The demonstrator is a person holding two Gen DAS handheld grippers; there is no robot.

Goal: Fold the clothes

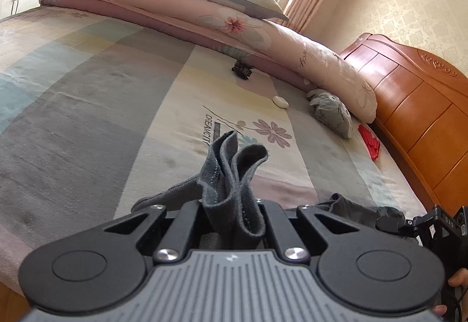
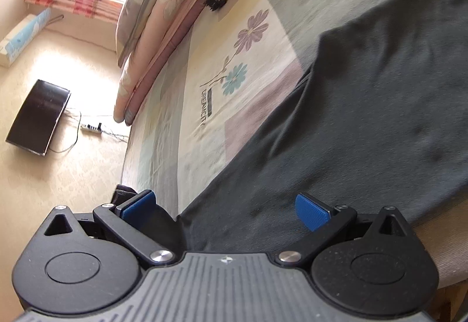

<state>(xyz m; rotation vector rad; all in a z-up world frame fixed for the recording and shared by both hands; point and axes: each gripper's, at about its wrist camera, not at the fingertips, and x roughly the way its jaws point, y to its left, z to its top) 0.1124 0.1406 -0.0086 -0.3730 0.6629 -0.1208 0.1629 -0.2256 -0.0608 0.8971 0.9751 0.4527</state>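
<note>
A dark grey garment (image 2: 365,105) lies spread on the patterned bed sheet (image 2: 239,105). My left gripper (image 1: 232,216) is shut on a bunched fold of the garment (image 1: 234,175), which sticks up between its fingers. My right gripper (image 2: 225,211) is open, its blue pads (image 2: 311,212) standing on either side of the garment's near edge, with cloth lying between them. In the left wrist view part of the right gripper's body (image 1: 438,228) shows at the far right, above more of the dark cloth.
Folded floral quilts and a pillow (image 1: 204,9) lie along the far side of the bed. A grey plush toy (image 1: 330,111), a red object (image 1: 370,140), a white oval item (image 1: 280,101) and a small black object (image 1: 242,70) lie on the sheet. A wooden headboard (image 1: 409,105) stands at right.
</note>
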